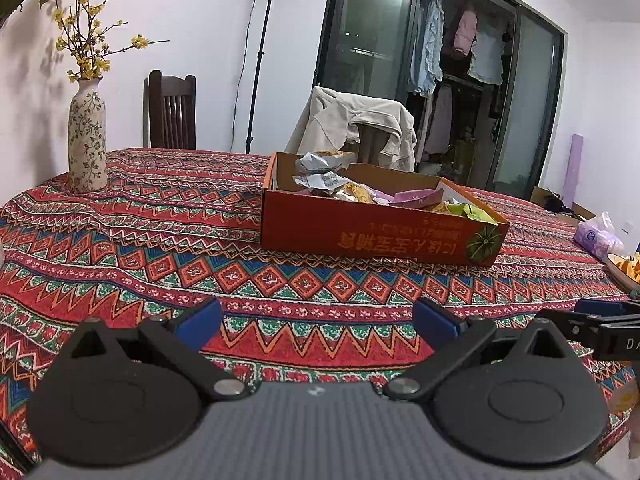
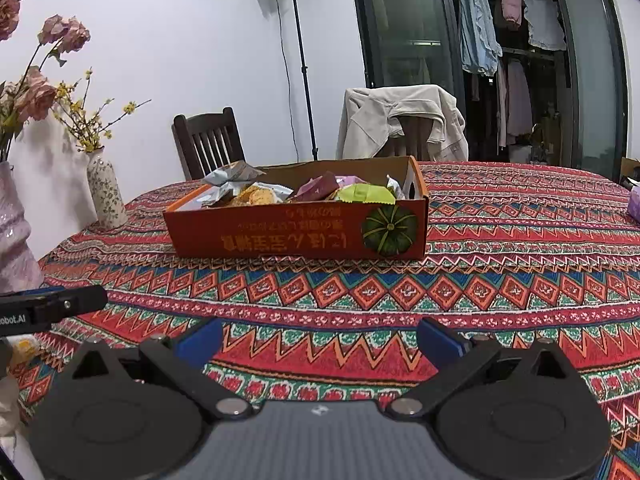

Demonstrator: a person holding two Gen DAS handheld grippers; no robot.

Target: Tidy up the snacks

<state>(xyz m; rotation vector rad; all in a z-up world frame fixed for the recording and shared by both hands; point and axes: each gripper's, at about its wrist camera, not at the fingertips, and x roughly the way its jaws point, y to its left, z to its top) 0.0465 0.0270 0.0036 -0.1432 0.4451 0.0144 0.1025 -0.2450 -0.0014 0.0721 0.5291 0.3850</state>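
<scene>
An orange cardboard box with a green pumpkin picture stands on the patterned tablecloth. Several snack packets lie inside it, among them a green one and a purple one. My left gripper hovers open over the cloth in front of the box, nothing between its blue pads. My right gripper is open too and empty, a little nearer the box's pumpkin end. Each gripper shows at the edge of the other's view.
A floral vase with yellow sprigs stands at the table's left. A tissue pack and a plate of orange food sit at the right. Two chairs, one draped with a beige jacket, stand behind the table.
</scene>
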